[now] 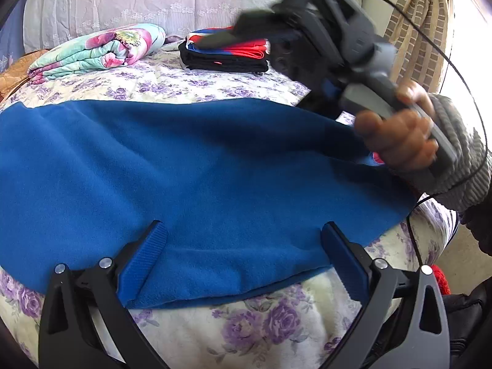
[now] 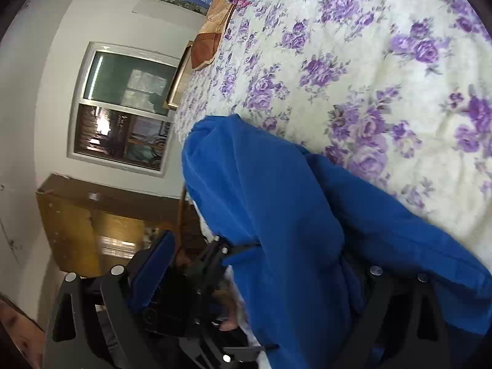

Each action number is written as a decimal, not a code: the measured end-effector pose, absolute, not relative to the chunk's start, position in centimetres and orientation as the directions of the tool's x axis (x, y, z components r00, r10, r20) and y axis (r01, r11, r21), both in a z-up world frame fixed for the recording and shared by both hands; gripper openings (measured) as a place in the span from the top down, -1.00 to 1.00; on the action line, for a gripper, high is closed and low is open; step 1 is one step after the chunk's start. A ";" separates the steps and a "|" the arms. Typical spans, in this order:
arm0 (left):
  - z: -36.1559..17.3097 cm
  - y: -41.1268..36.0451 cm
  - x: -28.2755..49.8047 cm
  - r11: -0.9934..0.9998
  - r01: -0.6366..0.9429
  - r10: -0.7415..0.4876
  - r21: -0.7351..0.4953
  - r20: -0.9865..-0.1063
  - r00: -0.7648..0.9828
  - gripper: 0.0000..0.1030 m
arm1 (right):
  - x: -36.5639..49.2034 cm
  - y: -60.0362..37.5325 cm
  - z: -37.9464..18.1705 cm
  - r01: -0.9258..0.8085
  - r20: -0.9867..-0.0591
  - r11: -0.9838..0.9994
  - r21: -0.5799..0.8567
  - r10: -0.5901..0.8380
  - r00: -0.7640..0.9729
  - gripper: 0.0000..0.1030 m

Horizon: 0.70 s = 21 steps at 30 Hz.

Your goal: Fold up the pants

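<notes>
Both claws gape wide: left claw (image 1: 243,240) straddles the fuzzy blue fleece pants (image 1: 190,166) lying flat on the floral quilted bed (image 1: 246,323); right claw (image 2: 255,261) has fleece draped over one finger.

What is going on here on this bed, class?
A person is folding blue pants on a floral bedspread with a handheld gripper in each hand. The left gripper sits open over the near edge of the pants. The right gripper is open too, with blue cloth draped over one finger.
</notes>
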State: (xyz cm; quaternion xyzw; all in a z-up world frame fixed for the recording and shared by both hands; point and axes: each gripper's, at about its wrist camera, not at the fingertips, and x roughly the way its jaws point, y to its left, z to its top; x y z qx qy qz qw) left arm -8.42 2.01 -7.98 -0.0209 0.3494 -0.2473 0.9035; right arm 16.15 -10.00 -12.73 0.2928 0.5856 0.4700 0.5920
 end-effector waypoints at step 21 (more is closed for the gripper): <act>-7.8 2.0 -8.6 0.878 0.433 -0.459 -0.206 -0.622 0.634 -0.91 | 17.2 -13.0 -10.5 -0.281 -0.475 0.448 0.849 0.879 -0.032 -0.77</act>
